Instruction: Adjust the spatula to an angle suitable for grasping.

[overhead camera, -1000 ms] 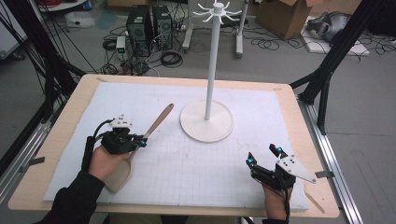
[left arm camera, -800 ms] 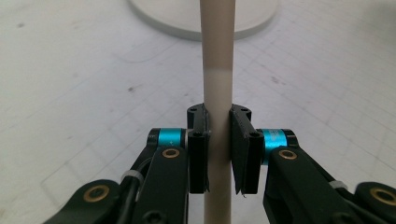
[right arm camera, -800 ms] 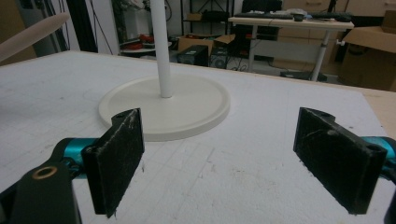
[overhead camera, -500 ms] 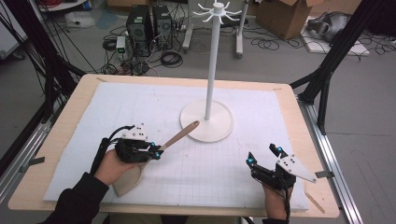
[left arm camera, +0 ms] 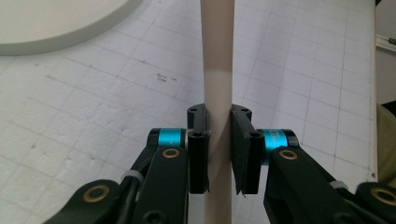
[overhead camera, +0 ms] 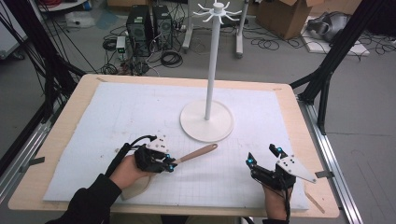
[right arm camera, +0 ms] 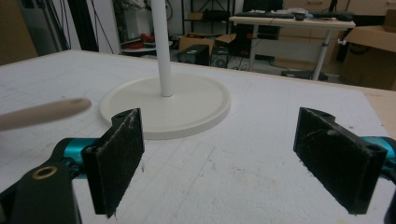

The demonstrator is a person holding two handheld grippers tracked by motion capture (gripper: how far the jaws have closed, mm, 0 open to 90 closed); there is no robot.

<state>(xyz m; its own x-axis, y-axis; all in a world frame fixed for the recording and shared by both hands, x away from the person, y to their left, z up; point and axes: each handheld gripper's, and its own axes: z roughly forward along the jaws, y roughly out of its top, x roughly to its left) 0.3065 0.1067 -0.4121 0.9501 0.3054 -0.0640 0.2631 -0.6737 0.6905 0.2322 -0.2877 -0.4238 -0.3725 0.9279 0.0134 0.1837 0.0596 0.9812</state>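
We hold spatula (overhead camera: 196,153) clamped in left gripper (overhead camera: 171,164), handle pointing at wide-open right gripper (overhead camera: 264,156), stand (overhead camera: 207,120) beyond

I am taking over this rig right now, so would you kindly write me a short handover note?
Left gripper: shut on the wooden spatula's handle, blade end back by the hand, handle tip pointing at the right gripper.
Right gripper: open, empty, at the table's near right.
White hook stand: mid-table, hooks bare.
Done: spatula picked up.
Left: probably hand it over or hang it on the stand.
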